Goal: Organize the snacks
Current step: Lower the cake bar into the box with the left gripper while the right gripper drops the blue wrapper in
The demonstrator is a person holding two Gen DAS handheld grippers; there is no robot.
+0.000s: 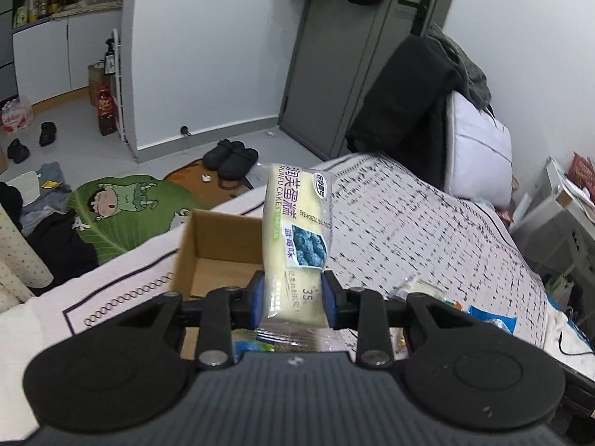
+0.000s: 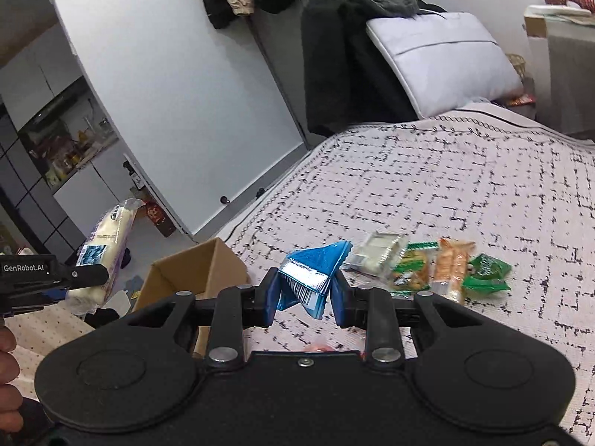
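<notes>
The cake packet (image 1: 293, 238) stands upright in my left tool (image 1: 292, 297), its blue pads pressed against the packet's lower end, the rest of it rising free above the open cardboard box (image 1: 219, 245) that sits at the near edge of the bed (image 1: 427, 215); my right tool (image 2: 303, 293) is clamped on a crumpled blue snack pouch (image 2: 316, 267), lifted clear of the bedspread; from the right wrist view the cake packet (image 2: 106, 249) hangs off to the left, beside the box (image 2: 193, 271); a short row of snacks lies loose on the bed just beyond the pouch: a pale wrapped bar (image 2: 375, 256), green packets (image 2: 412, 271) and an orange one (image 2: 452, 264); so I judge the step in hand to be the carry, both items picked and neither yet boxed; the next move calls for bringing each tool over the box's open top, lowering until the packet sits inside, then spreading the pads; the tall packet may tip against the box wall, so I should lay it flat.
</notes>
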